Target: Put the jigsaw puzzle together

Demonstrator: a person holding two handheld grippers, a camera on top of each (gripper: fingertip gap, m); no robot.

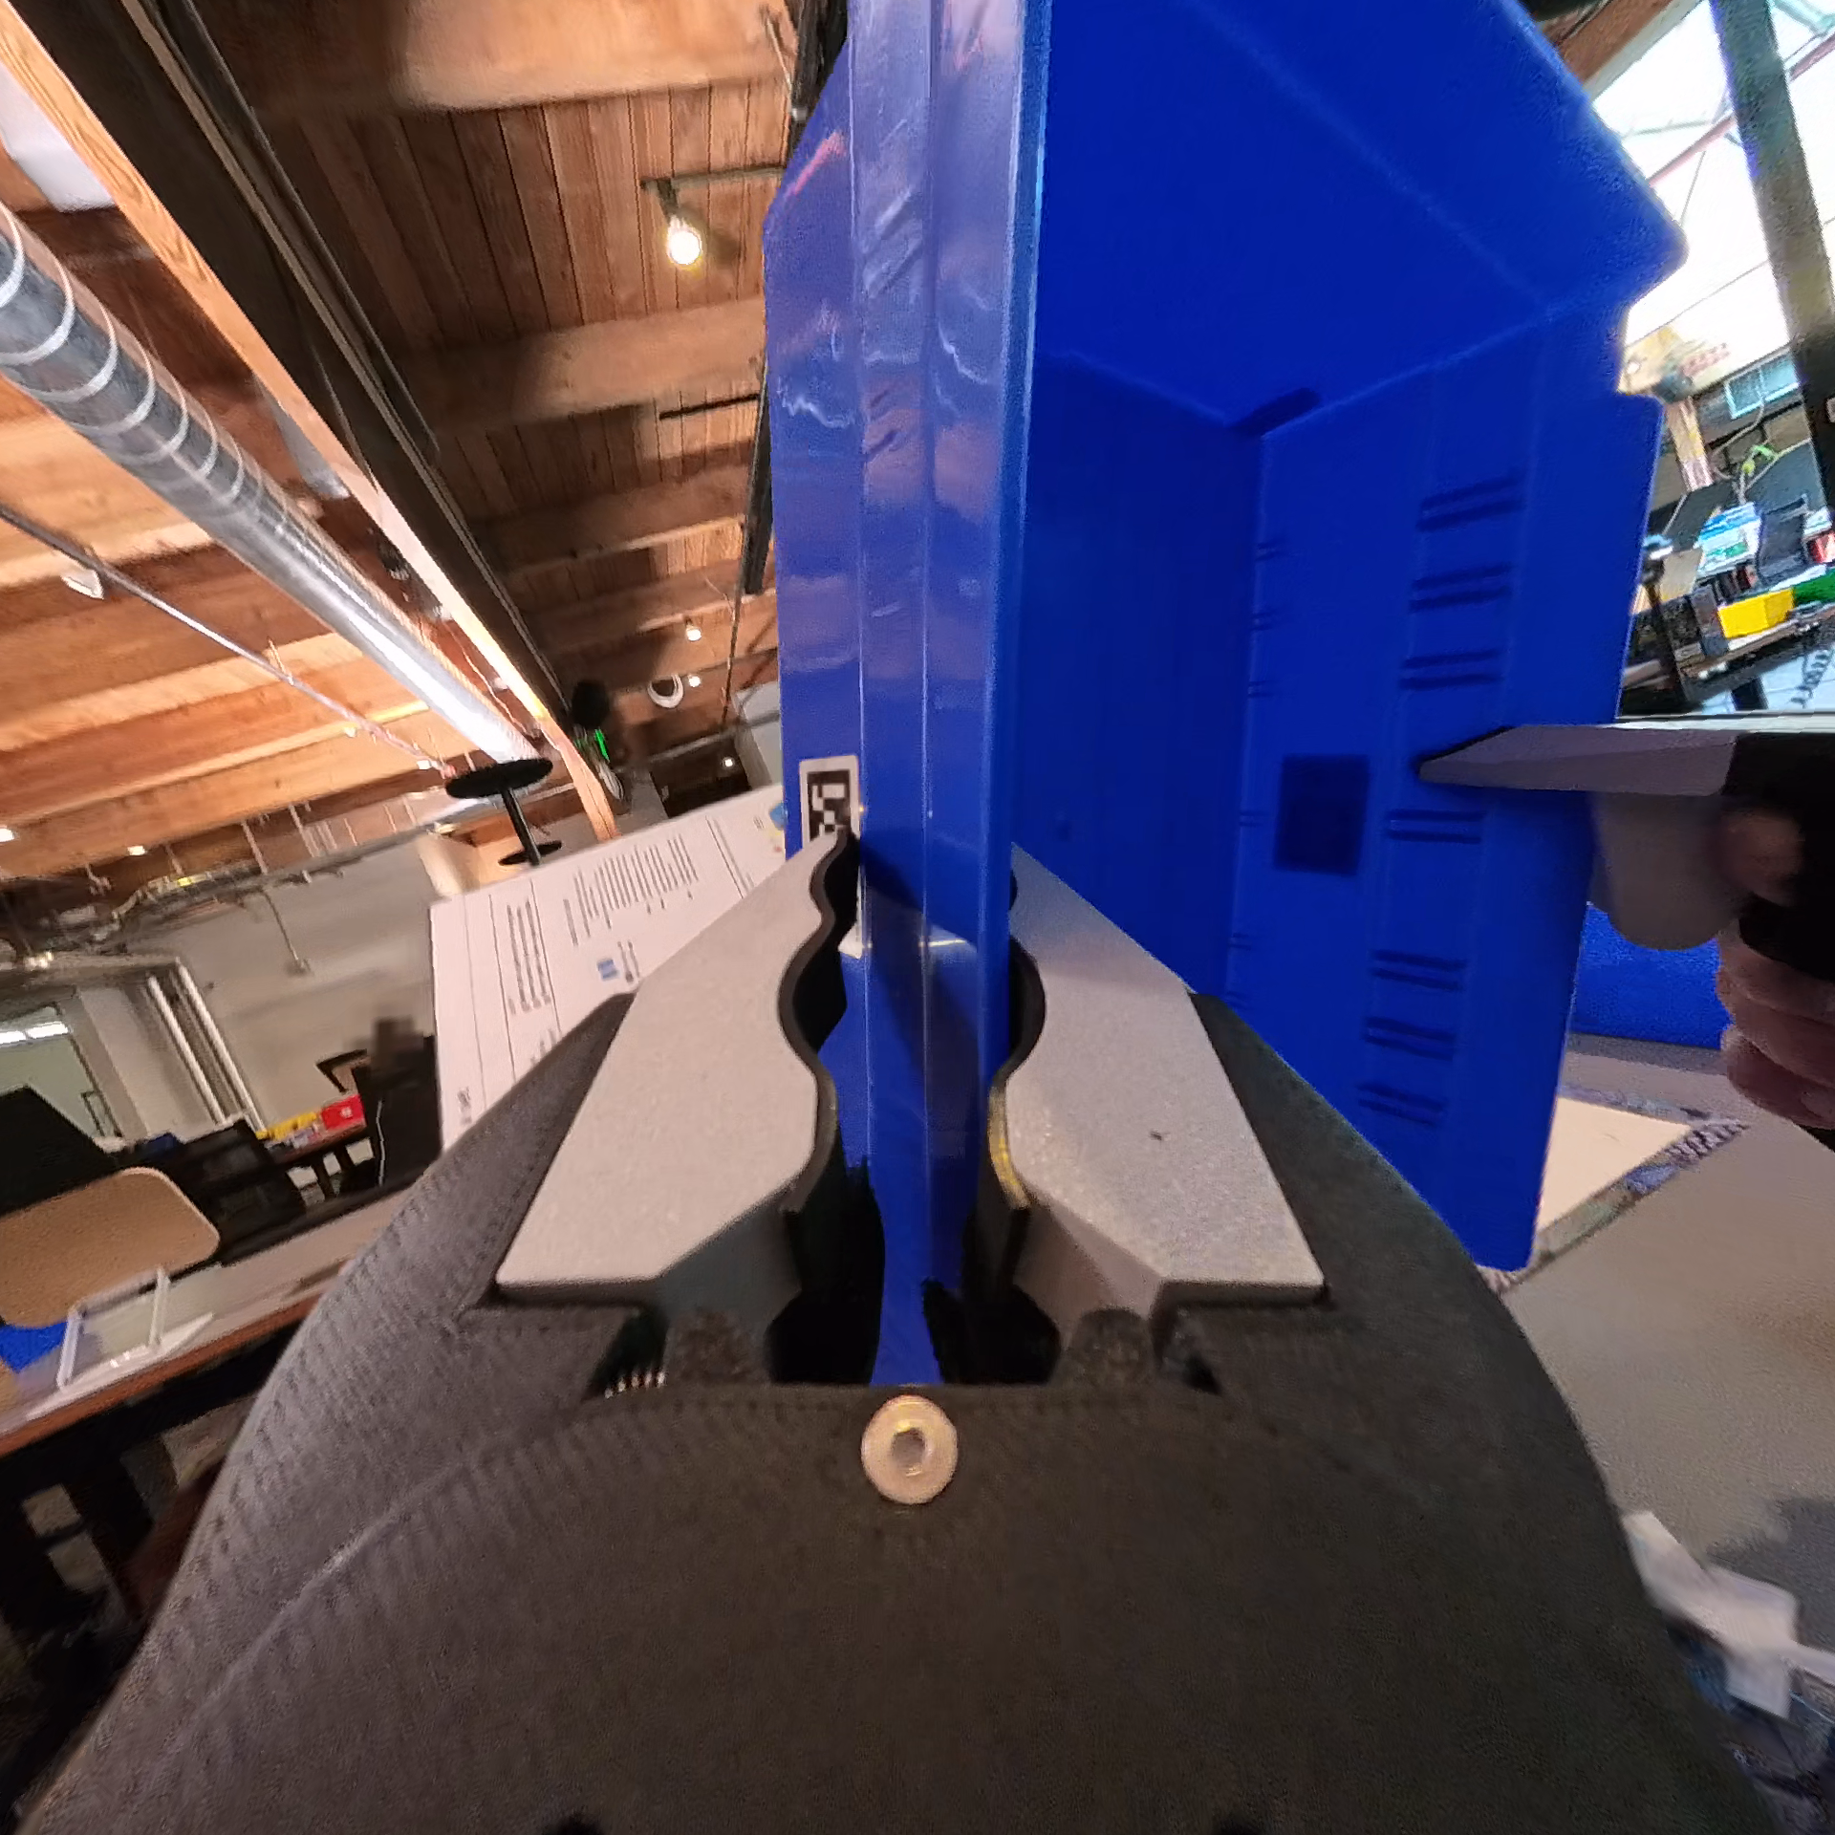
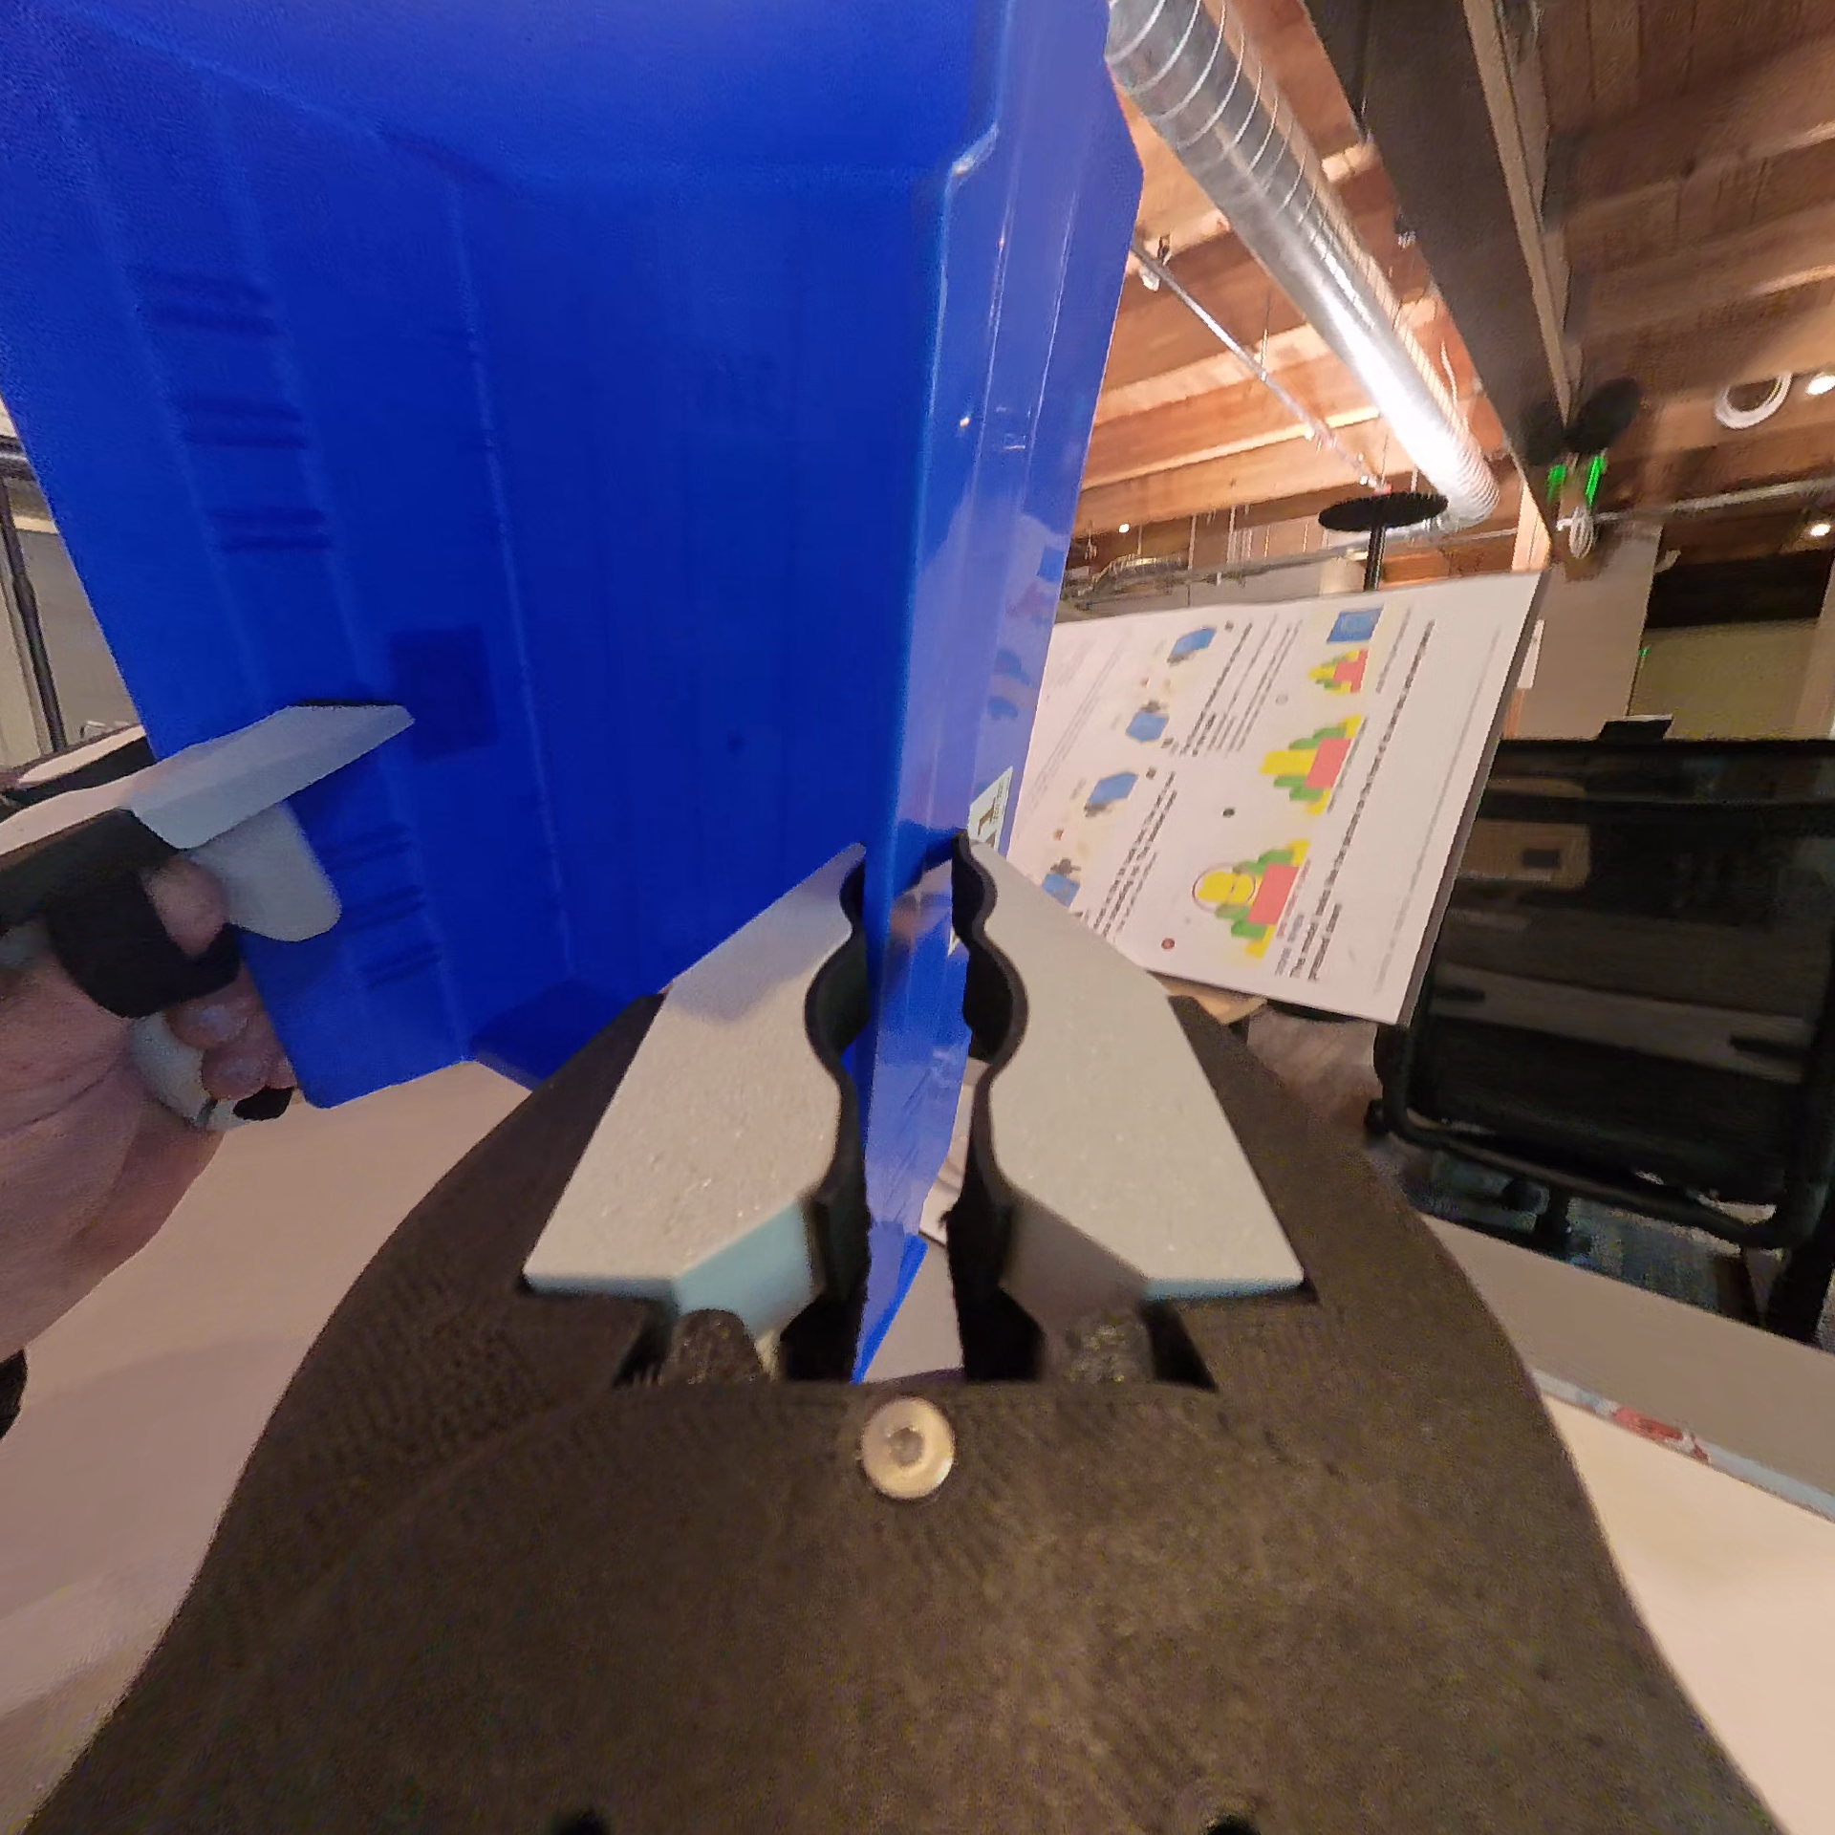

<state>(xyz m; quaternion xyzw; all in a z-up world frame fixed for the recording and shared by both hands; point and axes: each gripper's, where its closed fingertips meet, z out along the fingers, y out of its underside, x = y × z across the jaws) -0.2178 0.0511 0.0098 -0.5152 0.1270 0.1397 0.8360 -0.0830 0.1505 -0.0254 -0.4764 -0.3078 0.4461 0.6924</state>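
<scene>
Blue plastic bin (image 1: pixel 1142 496); upended, aloft

Place: a workshop or lab space.
Evidence: exposed timber ceiling (image 1: pixel 477 328), metal duct (image 2: pixel 1321 268), cluttered workbenches (image 1: pixel 1728 616), instruction poster (image 2: pixel 1261 794).

1. A white instruction board (image 2: pixel 1261 794) leans behind the blue bin (image 2: pixel 596 447), carrying lines of small print beside coloured block diagrams; the print is too blurred to read.
2. A small black-and-white code sticker (image 1: pixel 829 806) sits on the bin's rim.
3. In the left wrist view, the board (image 1: pixel 596 933) shows columns of fine print, also illegible.
</scene>
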